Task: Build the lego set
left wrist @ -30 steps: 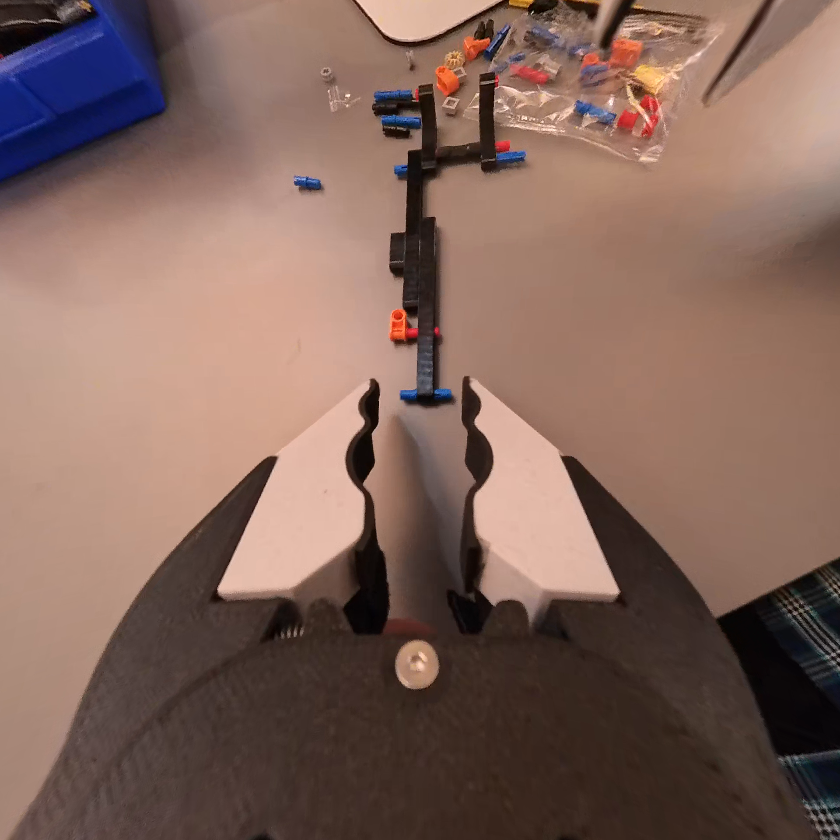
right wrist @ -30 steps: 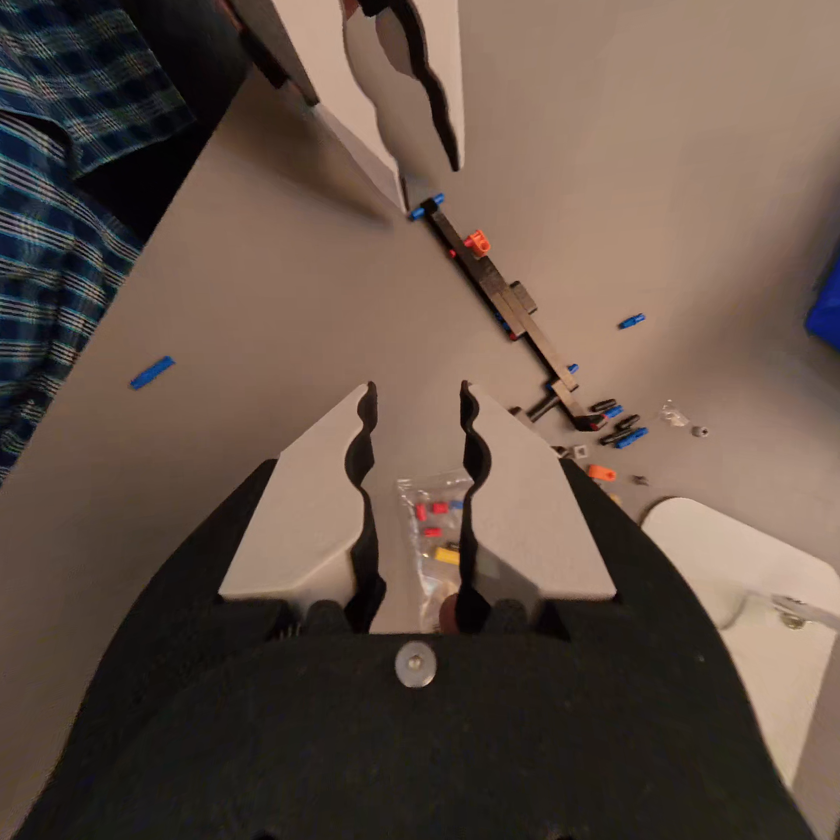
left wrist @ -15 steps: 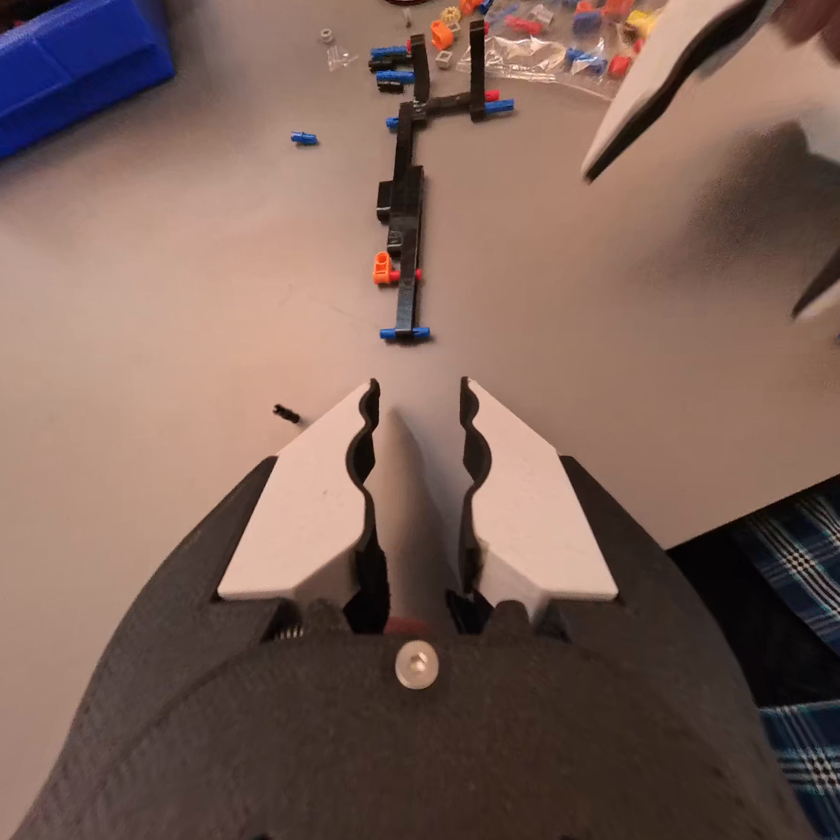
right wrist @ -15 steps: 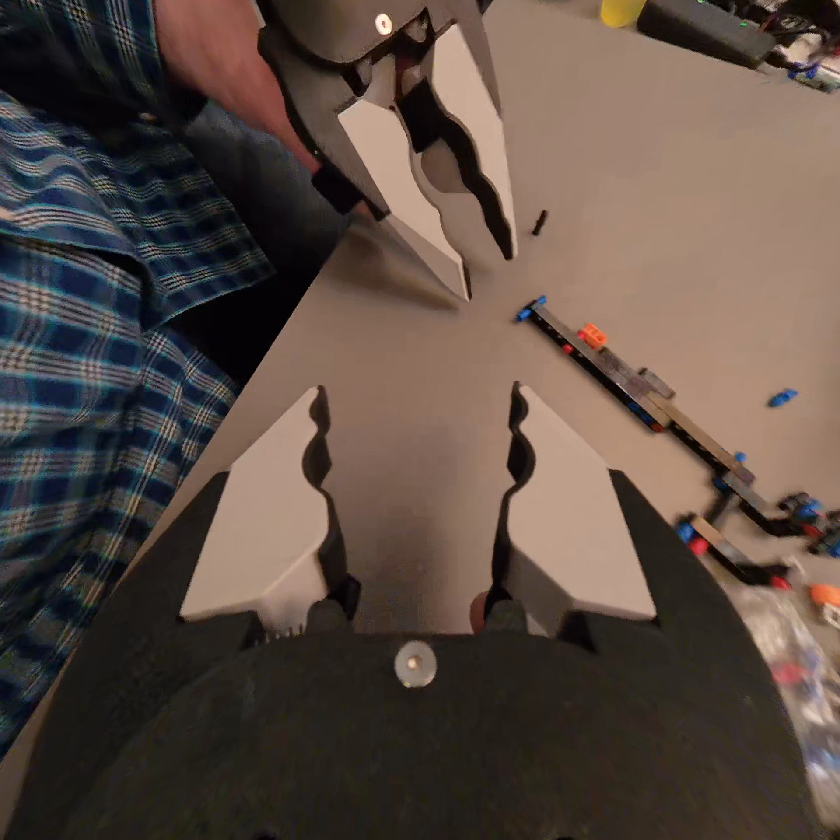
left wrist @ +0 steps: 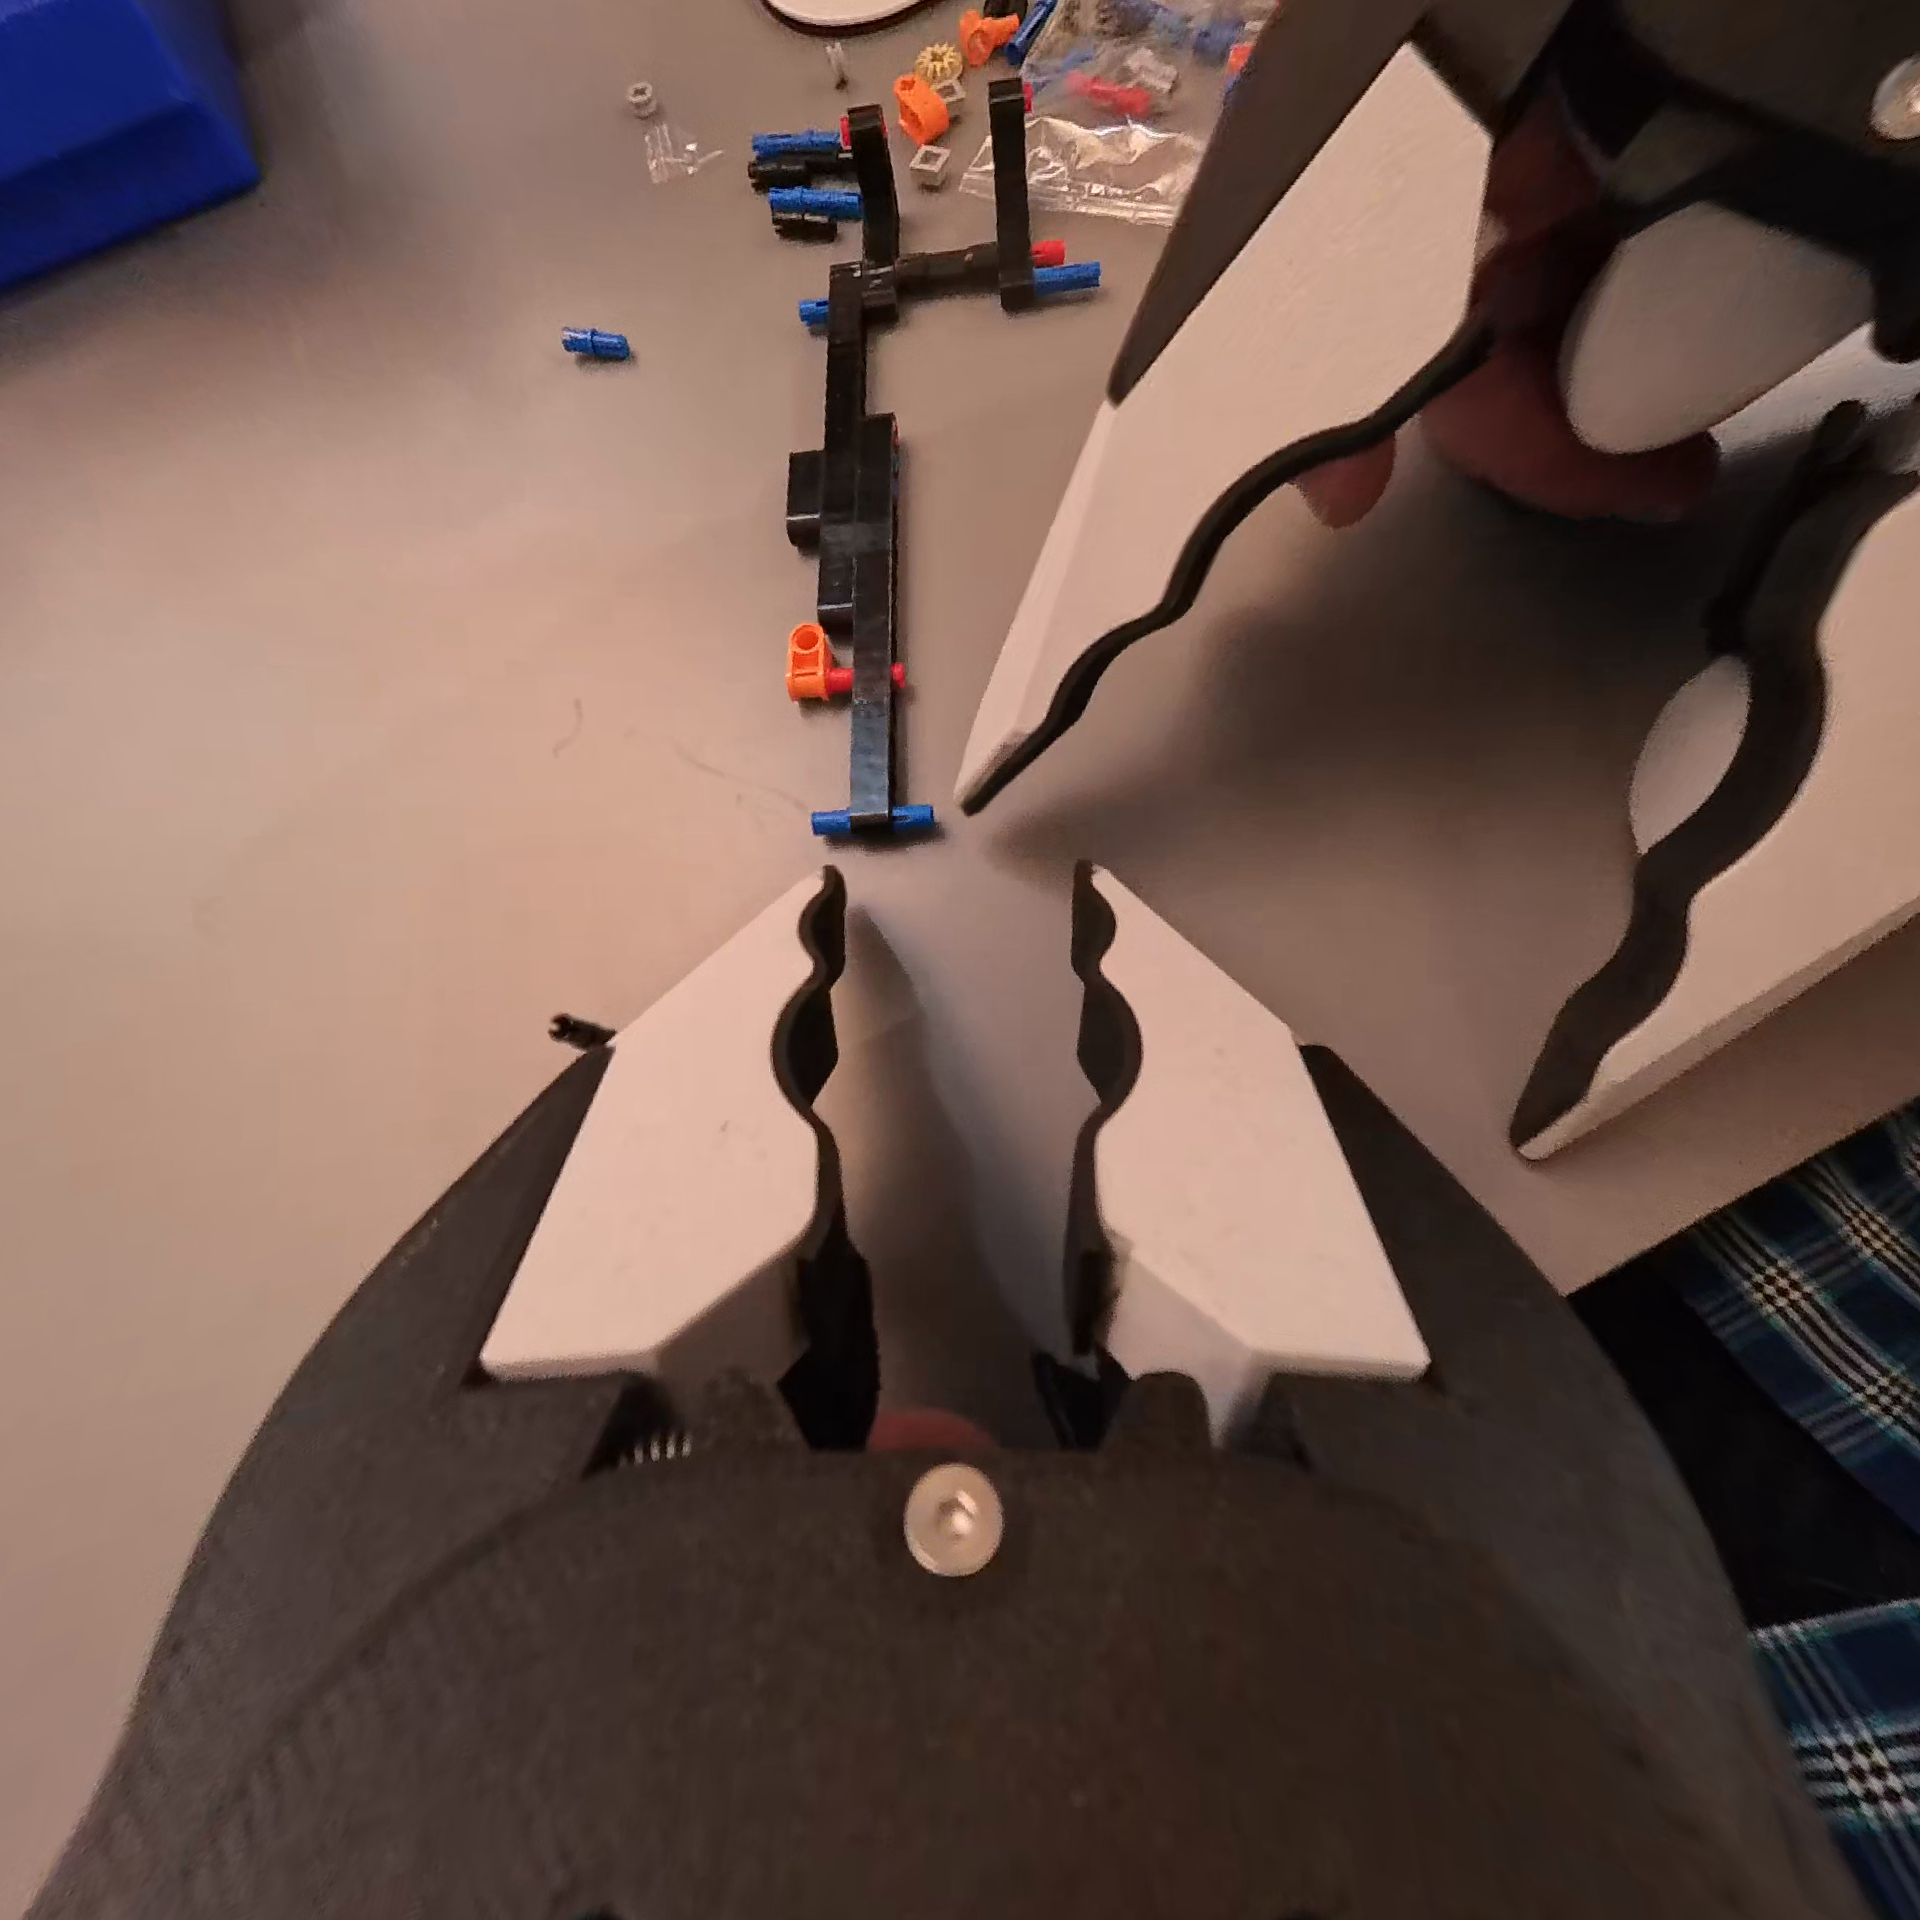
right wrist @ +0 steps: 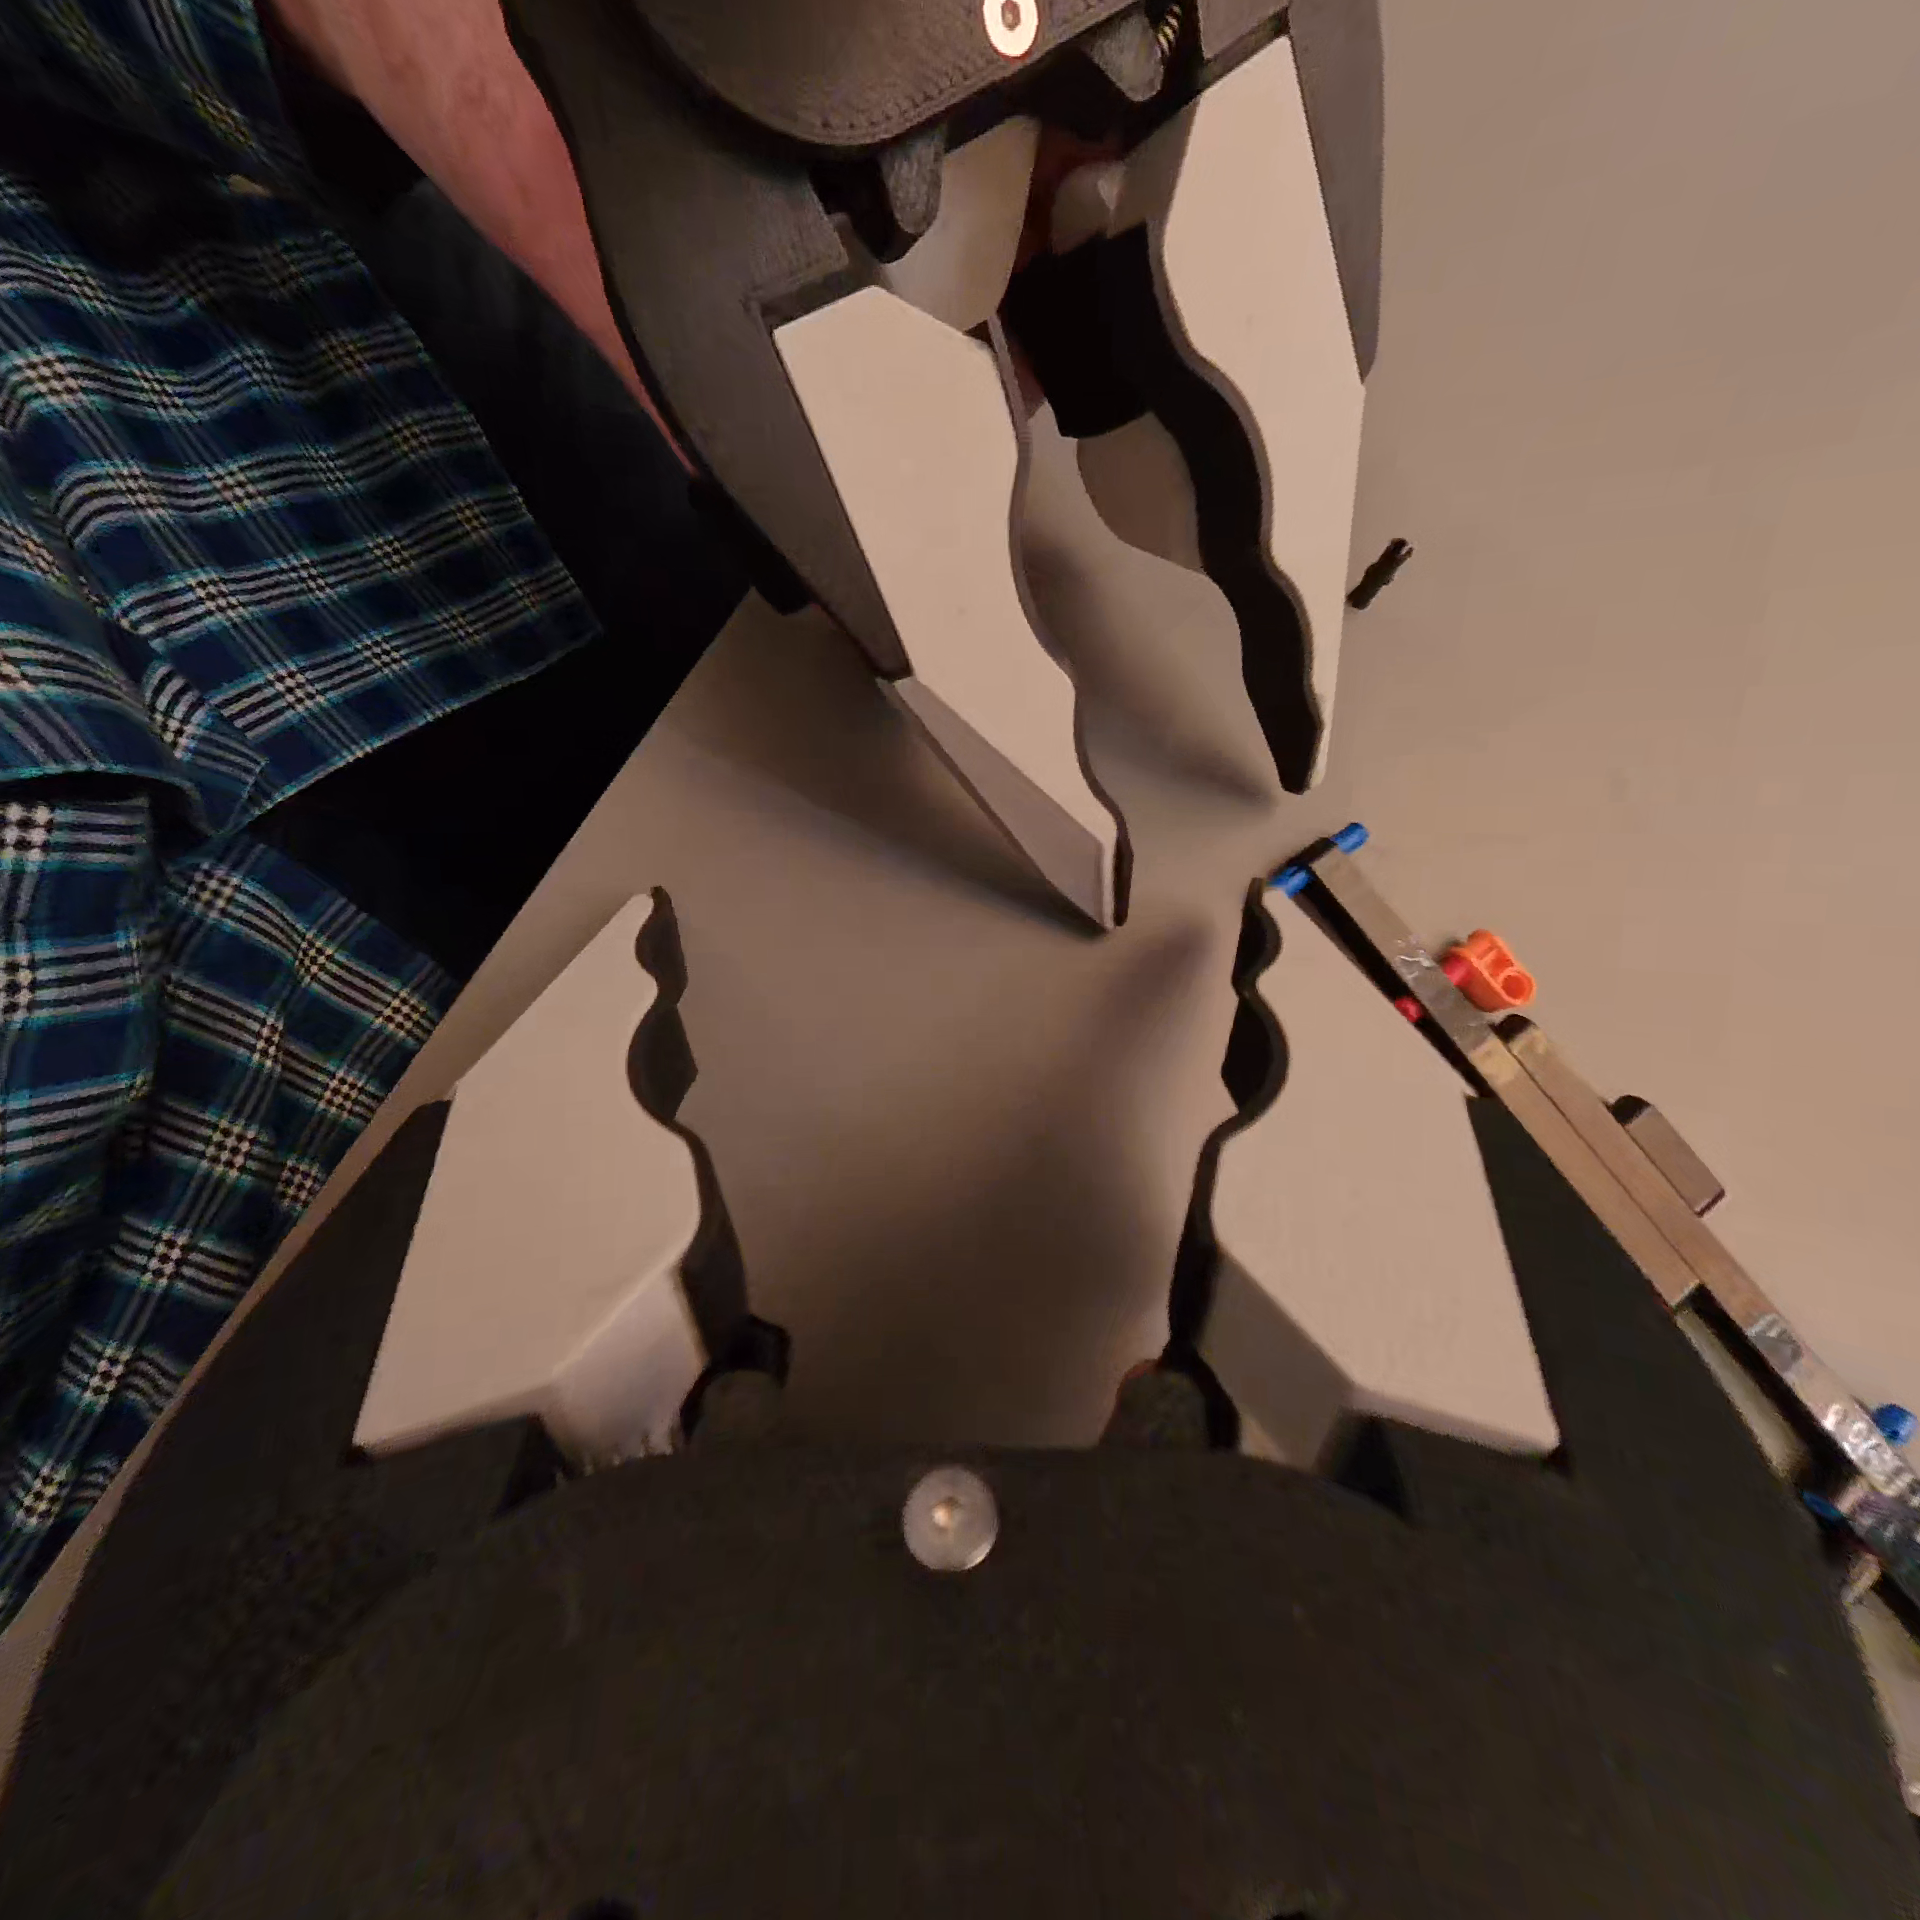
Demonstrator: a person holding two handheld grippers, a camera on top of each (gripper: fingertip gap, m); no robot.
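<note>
A long black lego beam assembly [left wrist: 871, 582] lies on the grey table [left wrist: 312, 727], with a blue pin [left wrist: 873, 821] through its near end and an orange connector [left wrist: 808, 662] on a red pin at its side. My left gripper [left wrist: 958, 883] is open and empty, its tips just short of the blue pin. My right gripper [left wrist: 1247, 966] comes in from the right, wide open and empty, one tip beside the pin. In the right wrist view my right gripper [right wrist: 956, 904] faces the left gripper [right wrist: 1203, 852], with the assembly [right wrist: 1439, 1003] by its right finger.
A clear bag of small parts [left wrist: 1122, 135] and loose blue, black and orange pieces lie at the assembly's far end. A blue bin [left wrist: 104, 135] stands far left. A loose blue pin [left wrist: 595, 343] and a small black pin [left wrist: 571, 1029] lie to the left. The table edge and a plaid shirt [right wrist: 208, 520] are close. The orange connector [left wrist: 808, 662] is about equally far from each gripper, around 5 cm. My right wrist view [right wrist: 1491, 968] looks at it from another angle.
My right gripper left the parts bag, opened wider and swung in to the assembly's near end, facing the left gripper. The left gripper drew back, then closed in slightly again.
</note>
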